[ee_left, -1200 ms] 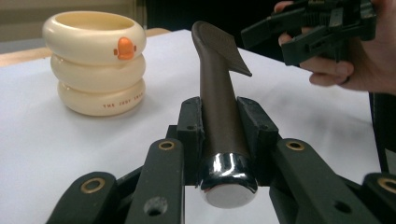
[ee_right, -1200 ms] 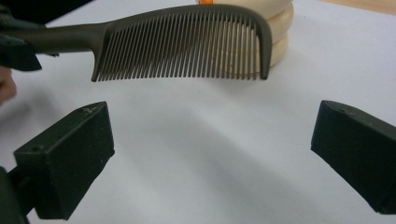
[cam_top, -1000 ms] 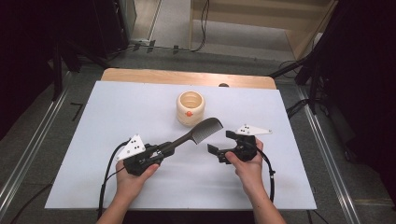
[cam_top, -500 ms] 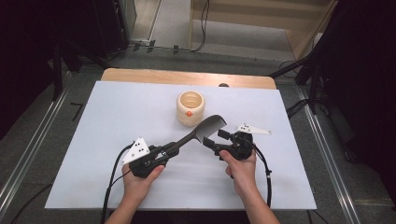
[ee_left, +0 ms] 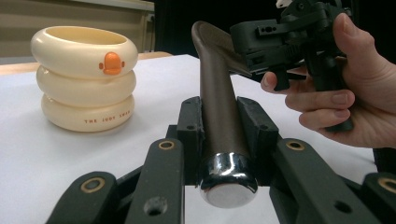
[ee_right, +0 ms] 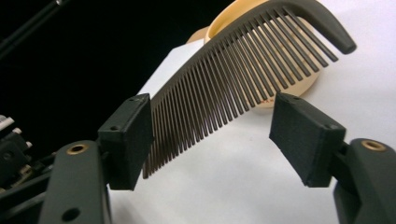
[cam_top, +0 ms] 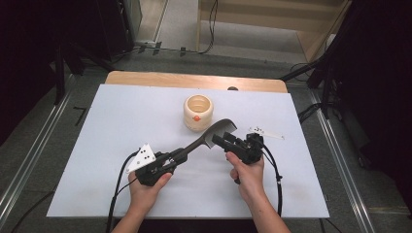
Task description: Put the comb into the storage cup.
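At mid-table, in front of the cup, the right gripper has moved in leftward over the last second from a position apart from the comb and now stands at the toothed end; the comb itself, together with the left gripper, has shifted only slightly. This is judged to be the approach to a second grasp, possibly a handover, with the closing not yet done. The right gripper view shows its jaws spread wide, one pad on each side of the comb's teeth, with a clear gap at both pads and no contact visible. The left gripper is closed on the comb's handle, which lies clamped between its two pads, the chromed butt end projecting back toward the camera. The comb is held clear of the white table, rising obliquely from the left gripper toward the cup, its head near the cup but not seen to touch it. The comb is dark brown, with a round tapered handle, a curved spine and a long row of fine, evenly spaced teeth; no broken teeth are noted. The cup is cream, shaped as three stacked rings, with a small orange mark on its side. Whether the right gripper's pads are level with the teeth or with the spine cannot be settled from these views.
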Motion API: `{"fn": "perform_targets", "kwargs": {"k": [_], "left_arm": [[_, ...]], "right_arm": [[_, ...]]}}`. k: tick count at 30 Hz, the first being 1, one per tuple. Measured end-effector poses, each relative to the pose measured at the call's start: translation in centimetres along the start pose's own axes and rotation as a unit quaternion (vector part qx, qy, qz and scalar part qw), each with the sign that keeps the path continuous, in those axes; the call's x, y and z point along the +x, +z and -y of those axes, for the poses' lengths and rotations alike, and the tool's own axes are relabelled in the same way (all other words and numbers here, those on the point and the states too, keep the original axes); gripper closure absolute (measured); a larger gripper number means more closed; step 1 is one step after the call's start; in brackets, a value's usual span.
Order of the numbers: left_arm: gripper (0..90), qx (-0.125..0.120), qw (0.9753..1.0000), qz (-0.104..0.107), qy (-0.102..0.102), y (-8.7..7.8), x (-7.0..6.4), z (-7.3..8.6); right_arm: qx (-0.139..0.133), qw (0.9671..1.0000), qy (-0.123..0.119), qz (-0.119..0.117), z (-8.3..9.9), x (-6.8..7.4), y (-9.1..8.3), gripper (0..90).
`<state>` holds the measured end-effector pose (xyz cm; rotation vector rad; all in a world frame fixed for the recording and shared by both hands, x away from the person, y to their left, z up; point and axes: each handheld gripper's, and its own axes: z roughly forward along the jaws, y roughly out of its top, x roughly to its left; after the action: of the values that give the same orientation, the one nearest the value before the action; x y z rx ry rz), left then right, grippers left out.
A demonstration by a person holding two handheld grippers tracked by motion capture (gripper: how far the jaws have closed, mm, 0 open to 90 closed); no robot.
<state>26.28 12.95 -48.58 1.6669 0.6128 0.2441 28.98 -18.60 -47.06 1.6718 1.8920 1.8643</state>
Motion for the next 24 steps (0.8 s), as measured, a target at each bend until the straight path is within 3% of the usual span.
{"fn": "perform_targets", "kwargs": {"k": [6, 15, 19, 24], "left_arm": [[72.1, 0.0, 1.0, 0.003, 0.001, 0.12, -0.13, 0.06], [72.1, 0.004, 0.9998, 0.014, 0.01, 0.59, -0.57, 0.19], [72.0, 0.002, 0.9997, 0.021, 0.011, 0.65, -0.61, 0.24], [71.6, 0.004, 0.9995, 0.029, 0.012, 0.63, -0.25, 0.3]], "right_arm": [[-0.012, 0.9996, 0.02, -0.018, -0.14, -0.13, 0.21, 32.2], [-0.012, 0.999, 0.029, -0.031, -0.14, -0.14, 0.44, 33.1], [-0.018, 0.9985, 0.03, -0.042, -0.21, -0.14, 0.37, 40.6], [-0.015, 0.9981, 0.028, -0.052, -0.28, -0.35, 0.22, 60.6]]}}
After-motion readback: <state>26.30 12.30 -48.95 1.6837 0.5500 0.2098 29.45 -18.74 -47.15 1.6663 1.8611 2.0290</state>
